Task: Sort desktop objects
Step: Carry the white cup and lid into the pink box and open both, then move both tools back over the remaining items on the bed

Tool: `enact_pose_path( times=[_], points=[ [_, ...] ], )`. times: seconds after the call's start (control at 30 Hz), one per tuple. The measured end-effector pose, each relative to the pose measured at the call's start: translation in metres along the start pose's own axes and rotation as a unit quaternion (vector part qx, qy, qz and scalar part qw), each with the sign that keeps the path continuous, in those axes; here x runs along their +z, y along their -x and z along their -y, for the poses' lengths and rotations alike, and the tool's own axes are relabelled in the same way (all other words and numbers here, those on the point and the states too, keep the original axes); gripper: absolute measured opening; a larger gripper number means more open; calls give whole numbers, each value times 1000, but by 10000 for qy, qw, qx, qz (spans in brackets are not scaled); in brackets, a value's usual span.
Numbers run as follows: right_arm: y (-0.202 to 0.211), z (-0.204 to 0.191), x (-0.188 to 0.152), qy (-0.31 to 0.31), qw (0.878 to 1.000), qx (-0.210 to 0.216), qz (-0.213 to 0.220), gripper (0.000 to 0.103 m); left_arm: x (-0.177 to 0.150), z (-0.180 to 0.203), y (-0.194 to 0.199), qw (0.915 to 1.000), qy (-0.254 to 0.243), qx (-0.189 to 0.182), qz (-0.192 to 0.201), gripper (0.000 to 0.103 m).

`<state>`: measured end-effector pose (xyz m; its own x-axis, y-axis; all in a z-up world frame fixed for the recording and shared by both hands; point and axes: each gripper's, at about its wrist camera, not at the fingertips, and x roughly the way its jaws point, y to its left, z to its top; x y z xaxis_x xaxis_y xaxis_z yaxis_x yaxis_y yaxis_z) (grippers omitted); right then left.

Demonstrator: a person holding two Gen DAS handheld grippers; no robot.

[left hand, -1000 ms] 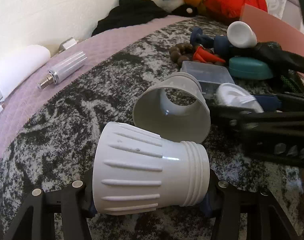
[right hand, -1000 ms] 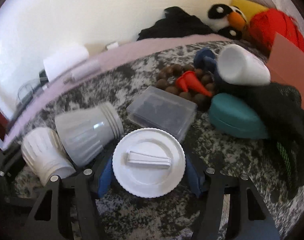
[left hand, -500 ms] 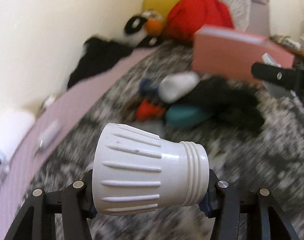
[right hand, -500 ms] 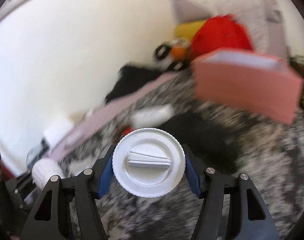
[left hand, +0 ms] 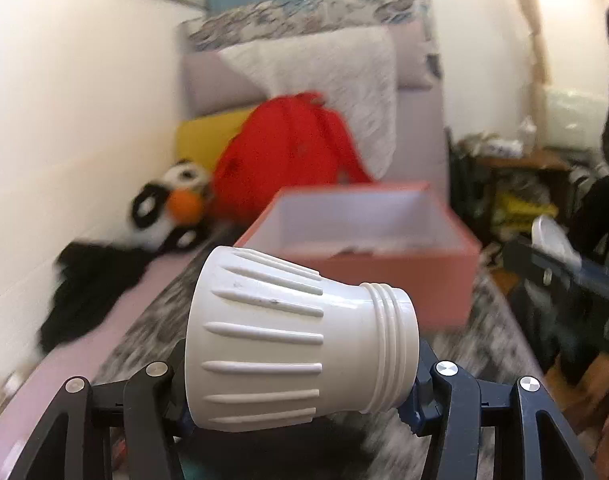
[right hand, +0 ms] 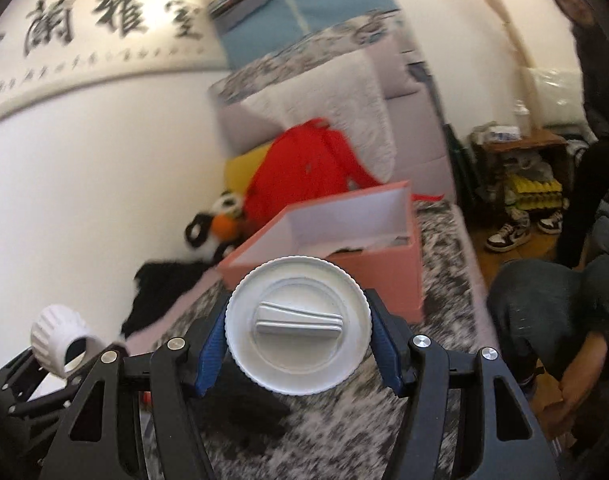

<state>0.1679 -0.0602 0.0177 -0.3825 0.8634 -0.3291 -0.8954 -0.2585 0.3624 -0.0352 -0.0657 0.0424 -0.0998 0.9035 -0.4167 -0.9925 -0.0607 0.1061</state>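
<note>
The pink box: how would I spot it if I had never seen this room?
Find the red backpack slumped against the wall on the speckled grey blanket. Just in front of it sits the pink box, open-topped. It is the only hard, square-cornered thing there, pink outside and white inside.

Surface is a bed with a grey-and-black mottled blanket (right hand: pixel 436 364), pink sheet strip (left hand: pixel 104 344) along the wall side. On it – open pink box (right hand: pixel 388 272), upright, white inside. Past it a red backpack (left hand: pixel 284 160), penguin plush (left hand: pixel 172 212), black cloth (left hand: pixel 88 284) – all blurred, contact unclear
</note>
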Motion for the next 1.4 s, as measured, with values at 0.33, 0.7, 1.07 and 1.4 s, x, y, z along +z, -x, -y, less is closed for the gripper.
enact_pose_path(
  times=[0.33,0.7,1.07,1.4],
  points=[
    [-63,31,62,194,9969,-729,221,66,74,46,-162,9989,-342,-65,-319,62],
    [-187,66,88,116,9974,-687,-203,66,84,35,-265,9958,-138,93,-901,63],
    [-242,4,34,1380,9829,-1088,-541,103,58,-6,-296,9869,783,179,-1399,86],
    [-165,-66,53,2008,9748,-965,-134,103,70,-43,-160,9928,1079,522,-83,101]
  ],
)
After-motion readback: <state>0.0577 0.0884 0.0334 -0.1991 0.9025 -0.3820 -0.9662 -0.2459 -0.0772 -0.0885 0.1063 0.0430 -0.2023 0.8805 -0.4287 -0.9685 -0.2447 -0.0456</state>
